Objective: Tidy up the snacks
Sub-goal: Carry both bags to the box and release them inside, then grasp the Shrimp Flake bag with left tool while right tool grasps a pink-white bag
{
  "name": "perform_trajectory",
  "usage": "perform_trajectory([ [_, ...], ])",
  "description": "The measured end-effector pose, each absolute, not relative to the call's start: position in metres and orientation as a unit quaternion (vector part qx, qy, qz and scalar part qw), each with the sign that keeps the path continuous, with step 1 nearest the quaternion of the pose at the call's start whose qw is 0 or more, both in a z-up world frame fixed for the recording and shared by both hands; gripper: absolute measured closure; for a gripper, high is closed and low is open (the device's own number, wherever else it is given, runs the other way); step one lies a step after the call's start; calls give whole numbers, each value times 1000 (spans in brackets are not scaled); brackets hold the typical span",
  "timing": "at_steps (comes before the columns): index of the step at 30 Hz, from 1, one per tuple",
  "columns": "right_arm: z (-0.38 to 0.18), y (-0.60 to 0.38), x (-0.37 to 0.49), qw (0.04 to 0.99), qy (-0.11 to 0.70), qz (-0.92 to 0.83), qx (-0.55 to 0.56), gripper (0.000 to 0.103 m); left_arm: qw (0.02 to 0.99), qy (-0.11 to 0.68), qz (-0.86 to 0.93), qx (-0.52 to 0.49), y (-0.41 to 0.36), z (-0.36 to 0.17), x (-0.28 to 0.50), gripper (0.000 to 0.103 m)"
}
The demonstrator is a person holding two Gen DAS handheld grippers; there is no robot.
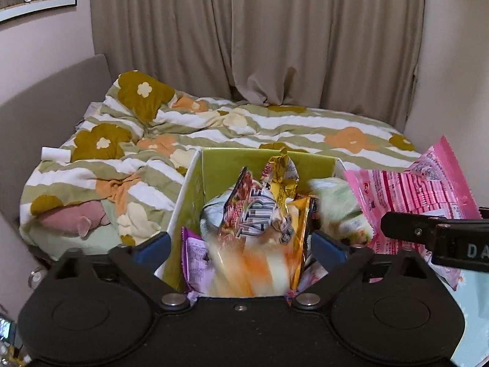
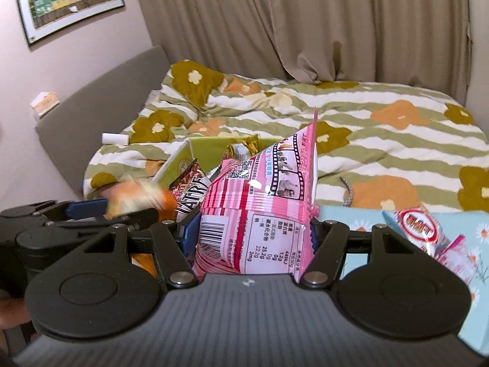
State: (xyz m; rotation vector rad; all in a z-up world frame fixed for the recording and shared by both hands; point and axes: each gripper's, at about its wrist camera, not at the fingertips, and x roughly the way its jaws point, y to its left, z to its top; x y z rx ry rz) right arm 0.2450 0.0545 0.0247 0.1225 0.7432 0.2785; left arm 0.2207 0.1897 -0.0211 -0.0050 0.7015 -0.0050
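A box (image 1: 214, 165), green inside and white outside, stands on the bed with several snack packets in it, among them a dark packet with big letters (image 1: 259, 214) and a gold one (image 1: 279, 174). My left gripper (image 1: 241, 247) hangs open just above the box. A blurred orange-and-white packet (image 1: 244, 263) sits loose between its blue pads (image 1: 152, 246). My right gripper (image 2: 252, 232) is shut on a pink snack bag (image 2: 262, 202), held upright just right of the box (image 2: 180, 162). The right wrist view shows the left gripper (image 2: 88, 208) beside the blurred orange packet (image 2: 137, 195).
A flowered, green-striped duvet (image 2: 382, 140) covers the bed, with a grey headboard (image 2: 91, 107) on the left and curtains behind. A light-blue flowered surface (image 2: 351, 217) at the right bears a red-and-white packet (image 2: 421, 229). A pink plush (image 1: 73, 217) lies left of the box.
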Motion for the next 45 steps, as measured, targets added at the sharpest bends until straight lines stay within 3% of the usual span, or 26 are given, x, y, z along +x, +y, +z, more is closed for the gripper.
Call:
perform_trajectory([
  [20, 20, 82, 262, 906, 382, 152, 106, 23, 939, 344, 9, -3, 236, -14, 212, 3],
  [22, 17, 84, 267, 902, 384, 162, 118, 20, 939, 344, 16, -2, 237, -14, 212, 3],
  [23, 15, 86, 270, 899, 386, 165, 122, 15, 938, 345, 19, -4, 238, -15, 212, 3],
  [24, 13, 86, 272, 897, 390, 166, 127, 1, 938, 347, 20, -6, 238, -16, 211, 3],
  [25, 11, 86, 274, 896, 392, 164, 129, 0, 937, 349, 21, -7, 240, -17, 210, 3],
  [45, 14, 76, 251, 916, 365, 130, 103, 0, 938, 348, 12, -6, 238, -15, 203, 3],
])
